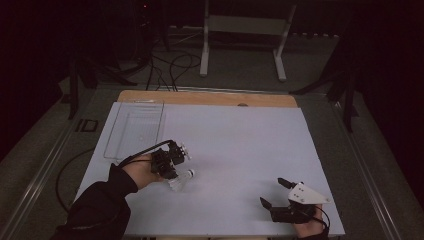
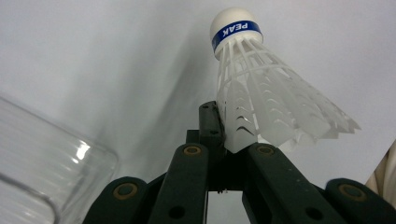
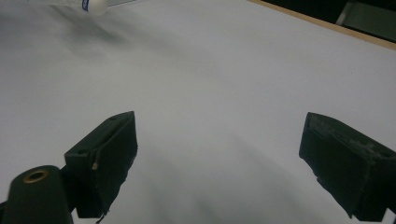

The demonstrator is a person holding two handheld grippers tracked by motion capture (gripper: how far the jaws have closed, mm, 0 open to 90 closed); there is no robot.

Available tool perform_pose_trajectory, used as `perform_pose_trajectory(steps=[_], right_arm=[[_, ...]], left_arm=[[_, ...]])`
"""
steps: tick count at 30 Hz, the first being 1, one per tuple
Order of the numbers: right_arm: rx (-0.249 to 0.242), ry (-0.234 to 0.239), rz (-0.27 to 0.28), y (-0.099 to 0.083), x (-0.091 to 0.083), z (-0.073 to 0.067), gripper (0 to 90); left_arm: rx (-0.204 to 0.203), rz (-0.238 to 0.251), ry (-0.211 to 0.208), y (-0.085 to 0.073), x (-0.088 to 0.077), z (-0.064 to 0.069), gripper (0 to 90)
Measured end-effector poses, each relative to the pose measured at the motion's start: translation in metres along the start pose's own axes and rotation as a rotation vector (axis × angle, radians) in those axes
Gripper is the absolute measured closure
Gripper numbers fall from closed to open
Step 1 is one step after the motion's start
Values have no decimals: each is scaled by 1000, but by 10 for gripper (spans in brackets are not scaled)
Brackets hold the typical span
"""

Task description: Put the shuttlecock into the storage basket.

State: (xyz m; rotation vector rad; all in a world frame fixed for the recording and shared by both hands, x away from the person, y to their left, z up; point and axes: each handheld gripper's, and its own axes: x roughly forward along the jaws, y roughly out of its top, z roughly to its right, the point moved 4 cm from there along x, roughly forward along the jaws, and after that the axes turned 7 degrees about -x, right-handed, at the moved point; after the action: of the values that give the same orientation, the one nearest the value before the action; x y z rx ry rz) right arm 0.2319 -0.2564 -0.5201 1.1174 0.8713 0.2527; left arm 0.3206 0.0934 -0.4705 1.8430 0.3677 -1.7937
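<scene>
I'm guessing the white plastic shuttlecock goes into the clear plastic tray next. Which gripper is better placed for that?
Left. The left gripper is shut on the white plastic shuttlecock, and the clear plastic tray lies just beyond it. The right gripper sits open near the table's other side.

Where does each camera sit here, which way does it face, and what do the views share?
High view: above the person's side, looking forward and down on the table; shows both forearms, left gripper, right gripper.
Left gripper view: rides that gripper, looking along jaws shut on the shuttlecock; clear tray beside it.
Right gripper view: looks along open jaws over the bare sheet.
Shared: the shuttlecock appears in all three.
</scene>
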Motion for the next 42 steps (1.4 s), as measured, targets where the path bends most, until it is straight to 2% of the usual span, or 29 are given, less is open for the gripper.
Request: perform_pose_trajectory(steps=[5,8,11,17,31,37,42], right_arm=[[1,-1,-1,0,0,0,114],[1,-1,-1,0,0,0,114],[1,0,-3,0,0,0,114],[0,-1,-4,0,0,0,114],[-2,-3,-2,0,0,-1,114],[-3,-1,-2,0,1,-1,114],[-1,-1,-3,0,0,-1,114]], left_arm=[[-6,18,7,2,-5,-2,898],[-5,25,33,2,-8,-3,898],[-1,28,32,2,-11,-6,898],[-22,47,11,3,-20,-14,898],[-36,65,52,8,-45,-27,898],[-59,103,53,9,-55,-33,898],[-67,116,60,9,-60,-40,898]])
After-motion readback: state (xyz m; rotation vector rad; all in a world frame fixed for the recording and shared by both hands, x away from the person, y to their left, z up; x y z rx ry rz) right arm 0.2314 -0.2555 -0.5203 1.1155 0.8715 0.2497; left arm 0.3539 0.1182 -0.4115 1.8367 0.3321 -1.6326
